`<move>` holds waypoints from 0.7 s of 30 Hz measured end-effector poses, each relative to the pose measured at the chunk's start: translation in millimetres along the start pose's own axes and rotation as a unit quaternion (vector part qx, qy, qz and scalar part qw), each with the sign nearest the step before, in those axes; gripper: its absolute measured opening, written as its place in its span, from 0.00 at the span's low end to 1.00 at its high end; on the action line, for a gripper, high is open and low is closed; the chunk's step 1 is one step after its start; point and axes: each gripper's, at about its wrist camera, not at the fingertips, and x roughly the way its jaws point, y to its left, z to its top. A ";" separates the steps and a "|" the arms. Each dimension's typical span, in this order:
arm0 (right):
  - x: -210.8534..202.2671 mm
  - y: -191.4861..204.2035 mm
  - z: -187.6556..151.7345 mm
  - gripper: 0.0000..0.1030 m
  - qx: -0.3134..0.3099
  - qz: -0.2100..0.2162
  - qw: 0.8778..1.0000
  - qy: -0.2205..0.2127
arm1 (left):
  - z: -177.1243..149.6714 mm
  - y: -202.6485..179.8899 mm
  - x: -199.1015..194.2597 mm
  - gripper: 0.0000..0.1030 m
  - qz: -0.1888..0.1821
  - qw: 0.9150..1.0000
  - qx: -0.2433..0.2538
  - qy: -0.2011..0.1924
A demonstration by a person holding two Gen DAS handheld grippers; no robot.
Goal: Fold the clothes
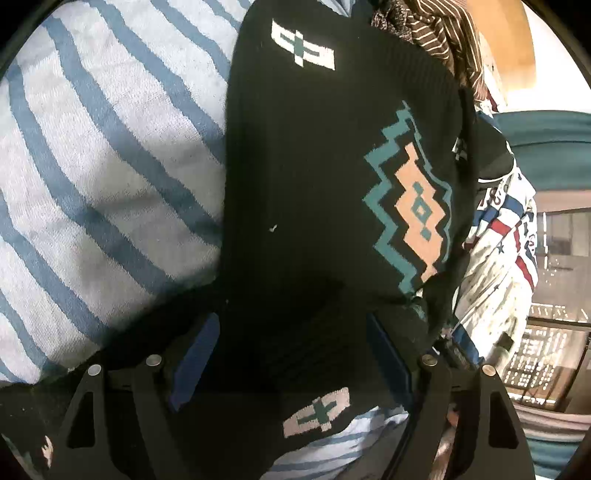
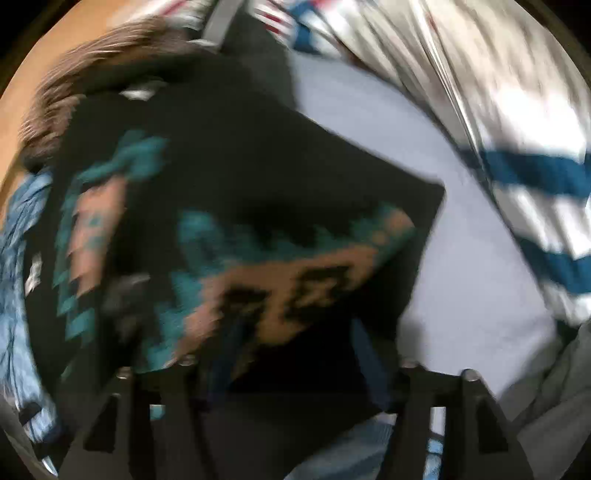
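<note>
Left wrist view is the sharp one: a black sweater (image 1: 303, 177) with a teal and peach zigzag diamond lies folded on a white cloth with blue stripes (image 1: 96, 155), and the left tool (image 1: 291, 332) sits right over its near end, blue pads spread wide with the knit between them but no pinch on it that I can see, so it reads as open. Past the sweater's right edge there's a white garment with red and blue bands (image 1: 498, 236), and up top a brown striped piece (image 1: 439, 29) bunched against it. Right wrist view is pretty smeared, but you can still make out the same sweater (image 2: 258, 192) with its pattern, lying partly on a plain pale cloth (image 2: 461, 240). The right tool (image 2: 295, 369) is low over the sweater's corner, fingers apart, fabric between them; can't tell through the blur if the pads touch it. A white and blue striped cloth (image 2: 524, 158) fills the right side.
</note>
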 end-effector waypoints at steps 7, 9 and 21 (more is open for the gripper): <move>-47.6 -10.2 10.6 0.55 0.044 0.067 0.996 -0.050 | -7.1 -4.8 -7.9 0.78 -0.012 0.999 0.035 0.007; -56.3 -13.6 11.1 0.59 0.059 0.059 0.995 -0.054 | -11.6 -14.4 -6.1 0.78 -0.017 0.998 0.064 0.015; -27.7 -79.4 7.8 0.55 0.240 0.122 0.958 -0.093 | -23.7 -55.7 15.2 0.78 -0.031 0.988 0.149 0.023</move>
